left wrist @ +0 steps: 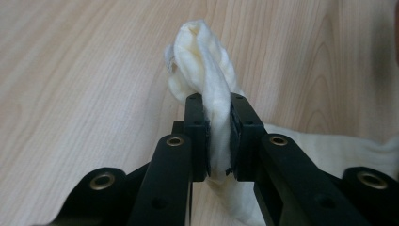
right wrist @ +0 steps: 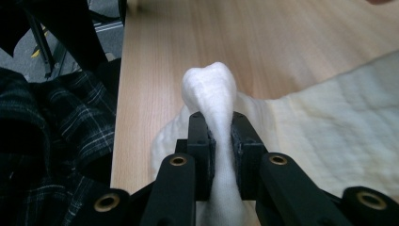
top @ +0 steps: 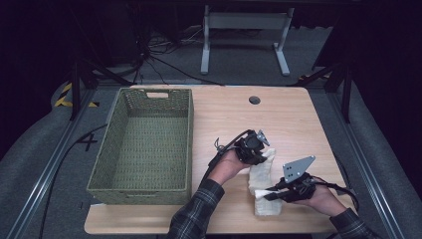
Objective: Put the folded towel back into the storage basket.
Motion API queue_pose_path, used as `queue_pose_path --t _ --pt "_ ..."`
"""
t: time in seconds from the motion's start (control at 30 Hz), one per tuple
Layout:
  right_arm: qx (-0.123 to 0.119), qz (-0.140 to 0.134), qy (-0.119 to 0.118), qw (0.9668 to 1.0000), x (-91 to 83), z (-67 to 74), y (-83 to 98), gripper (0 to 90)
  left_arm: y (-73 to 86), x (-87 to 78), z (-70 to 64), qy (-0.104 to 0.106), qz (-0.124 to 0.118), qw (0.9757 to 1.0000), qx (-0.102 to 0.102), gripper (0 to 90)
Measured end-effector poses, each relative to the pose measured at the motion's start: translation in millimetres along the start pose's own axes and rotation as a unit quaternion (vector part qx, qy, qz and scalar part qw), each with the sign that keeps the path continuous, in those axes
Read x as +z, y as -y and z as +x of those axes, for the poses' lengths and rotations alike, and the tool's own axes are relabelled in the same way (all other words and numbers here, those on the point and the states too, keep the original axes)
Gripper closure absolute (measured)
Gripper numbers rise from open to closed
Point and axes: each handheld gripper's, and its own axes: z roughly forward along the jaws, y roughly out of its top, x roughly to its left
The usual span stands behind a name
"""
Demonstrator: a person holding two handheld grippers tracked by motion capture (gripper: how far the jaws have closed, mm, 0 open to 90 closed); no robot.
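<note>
While both tools pinch the cream cloth (top: 262, 186) lying on the wooden surface (top: 293, 122) right of the woven basket (top: 144, 144), lift evenly. The left hand-held gripper (left wrist: 217, 136) is clamped on 1 bunched corner, the right hand-held gripper (right wrist: 221, 150) on another. Keeping the 2 grips level should stop the fabric from slipping. No brand, label or writing is readable.
</note>
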Motion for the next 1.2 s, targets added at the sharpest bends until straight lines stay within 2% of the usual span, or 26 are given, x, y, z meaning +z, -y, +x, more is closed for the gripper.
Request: queue_pose_path --t 0.07,0.13,0.23,0.3,0.33,0.37,0.4,0.5,0.6,0.7,0.8,0.83,0.87,0.93,1.0,1.2 --pt "0.001 -0.008 0.002 1.0 -7.1 -1.9 -10.0 81.1 -3.0 -9.0 -1.1 -0.002 -0.007 1.0 -0.002 80.3" --pt "-0.003 -0.007 0.01 0.9999 -12.0 -2.7 -18.0 81.2 -8.3 -21.1 -3.2 -0.019 -0.009 0.9998 0.002 80.3" --pt "0.0 -0.007 0.016 0.9999 -17.9 -5.3 -29.5 81.1 -12.1 -30.6 -3.9 -0.026 -0.013 0.9996 0.001 80.3" --pt "0.001 -0.007 0.015 0.9999 -20.5 -7.3 -35.6 81.1 -16.6 -43.1 -4.0 -0.033 -0.017 0.9993 -0.002 80.3" --pt "0.001 -0.007 0.015 0.9999 -20.5 -7.3 -35.6 81.1 -16.6 -43.1 -4.0 -0.033 -0.017 0.9993 -0.002 80.2" --pt "0.0 -0.013 0.013 0.9998 -22.8 -9.6 -41.4 81.0 -19.2 -50.9 -3.6 -0.037 -0.016 0.9992 -0.001 80.3" --pt "0.0 -0.013 0.013 0.9998 -22.8 -9.6 -41.4 81.0 -19.2 -50.9 -3.6 -0.037 -0.016 0.9992 -0.001 80.3" --pt "-0.003 -0.018 0.014 0.9997 -26.4 -12.9 -50.4 81.0 -22.7 -64.6 -3.4 -0.037 -0.021 0.9991 -0.003 80.3" --pt "-0.009 -0.027 0.017 0.9995 -32.3 -15.8 -62.6 81.0 -24.3 -74.8 -1.9 -0.041 -0.021 0.9989 0.002 80.3" --pt "-0.018 -0.034 0.019 0.9991 -35.5 -16.7 -72.9 81.1 -24.6 -84.5 0.2 -0.042 -0.023 0.9988 0.007 80.3" --pt "-0.024 -0.038 0.017 0.9989 -36.5 -16.5 -84.5 81.1 -24.5 -99.2 3.2 -0.045 -0.026 0.9984 0.021 80.3" --pt "-0.024 -0.038 0.017 0.9989 -36.5 -16.5 -84.5 81.1 -24.5 -99.2 3.2 -0.045 -0.026 0.9984 0.021 80.3" --pt "-0.029 -0.036 0.021 0.9987 -35.9 -15.6 -95.2 81.1 -24.1 -103.5 4.5 -0.048 -0.028 0.9982 0.022 80.3" --pt "-0.035 -0.035 0.024 0.9985 -34.4 -16.3 -104.9 81.1 -21.8 -116.0 8.7 -0.048 -0.038 0.9977 0.029 80.3" --pt "-0.035 -0.035 0.025 0.9984 -33.3 -16.9 -109.8 81.1 -20.2 -120.9 11.2 -0.045 -0.042 0.9977 0.028 80.3" --pt "-0.041 -0.047 0.033 0.9975 -29.5 -18.5 -144.0 81.1 -10.6 -148.9 25.9 -0.046 -0.047 0.9972 0.035 80.3"
